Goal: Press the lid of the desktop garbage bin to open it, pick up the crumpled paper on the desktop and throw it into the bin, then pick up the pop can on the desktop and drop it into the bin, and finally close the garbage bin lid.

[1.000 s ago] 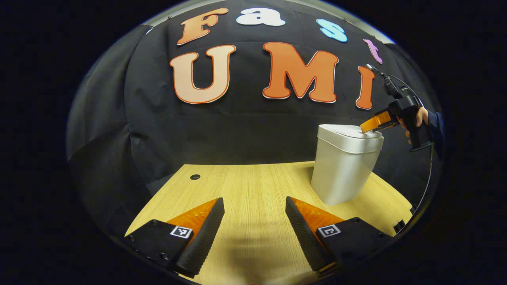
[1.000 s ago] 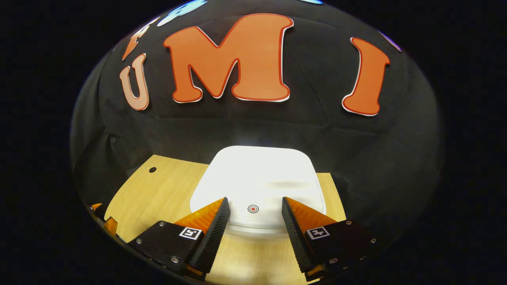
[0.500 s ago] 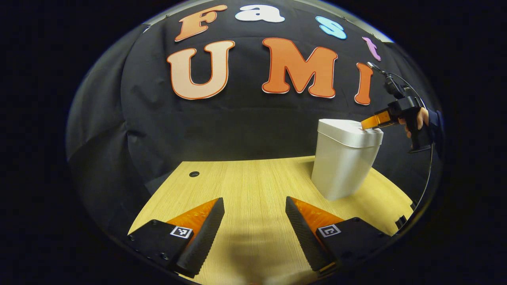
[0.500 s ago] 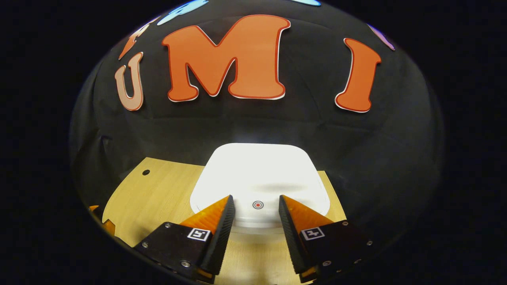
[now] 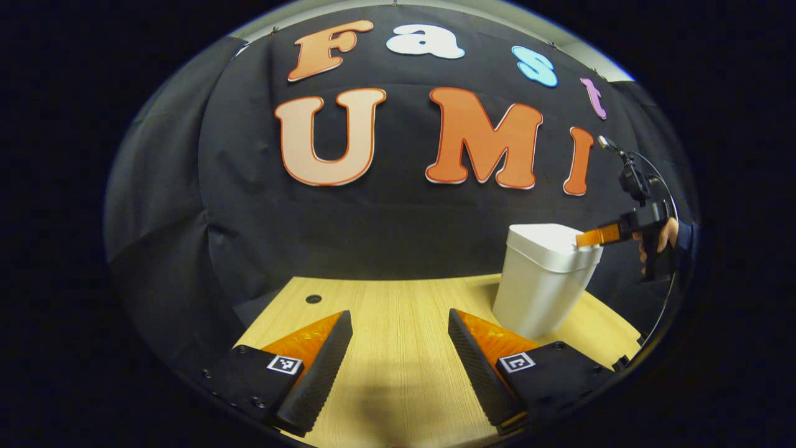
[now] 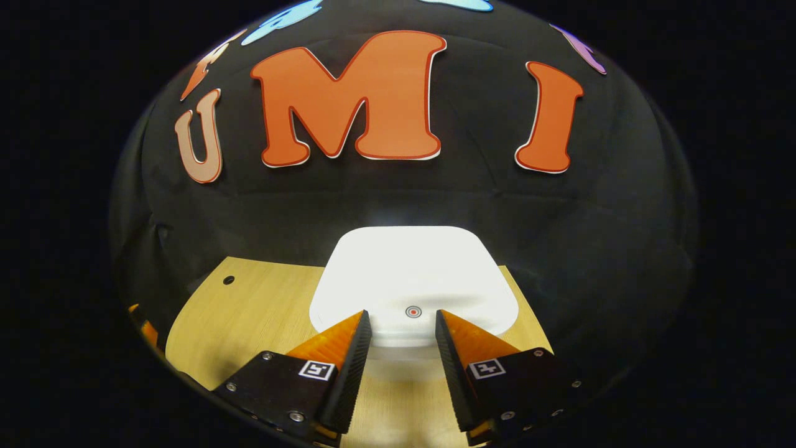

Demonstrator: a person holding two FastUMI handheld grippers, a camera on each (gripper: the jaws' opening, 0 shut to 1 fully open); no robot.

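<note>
1. In the left gripper view we've got the left gripper sitting low over the wooden desktop, fingers spread wide with bare wood between them and nothing held.
2. The garbage bin stands upright on the far right part of the desktop, white, with its lid flat down.
3. Same view, far right: the right gripper comes in from the side roughly level, its tip at the near right edge of the lid. We can't tell if it's actually touching or just above.
4. A hand in a dark sleeve wraps the handle behind it, cable looping up and around.
5. In the right gripper view, the right gripper has its fingers partly open, a moderate gap, gripping nothing. They frame the front edge of the lid, and the small red ring mark on the lid sits right between the tips.
</note>
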